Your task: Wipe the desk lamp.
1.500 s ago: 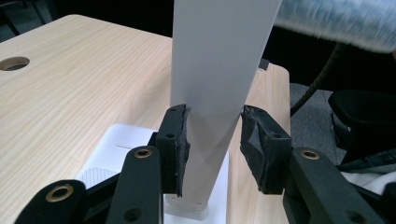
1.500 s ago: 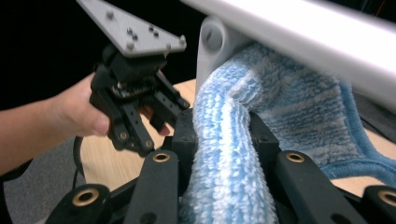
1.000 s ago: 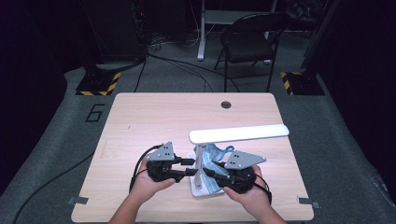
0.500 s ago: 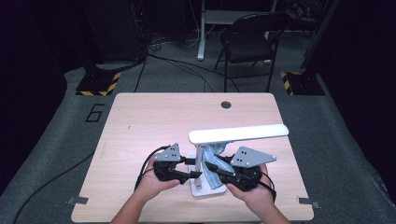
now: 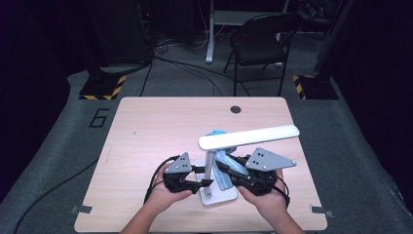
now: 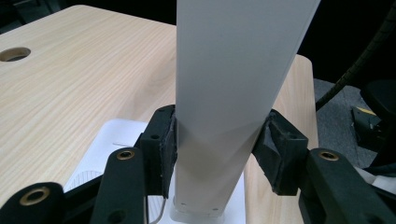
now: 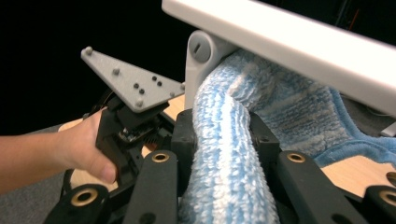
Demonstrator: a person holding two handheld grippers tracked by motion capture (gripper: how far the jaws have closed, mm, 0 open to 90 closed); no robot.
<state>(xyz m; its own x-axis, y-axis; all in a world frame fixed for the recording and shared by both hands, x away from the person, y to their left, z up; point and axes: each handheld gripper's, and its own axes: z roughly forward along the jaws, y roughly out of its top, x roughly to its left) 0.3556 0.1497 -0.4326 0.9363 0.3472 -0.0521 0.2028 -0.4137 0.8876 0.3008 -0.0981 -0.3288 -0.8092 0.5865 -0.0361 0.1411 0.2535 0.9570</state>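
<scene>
Two tongs worked a white desk lamp [image 5: 214,161] standing near the table's [image 5: 160,126] front edge.
High view: cloth beside the post. Left gripper view: left tongs [image 6: 219,144] clamped the lamp's post. Right gripper view: right tongs [image 7: 222,140] gripped a blue cloth [image 7: 224,140] under the lamp head, seemingly mid-wipe; next, drag it along.

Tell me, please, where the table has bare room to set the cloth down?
The table's far half, between the cable hole and the lamp, and its left side are bare. The near middle is crowded: both grippers, lamp base and blue cloth.
</scene>
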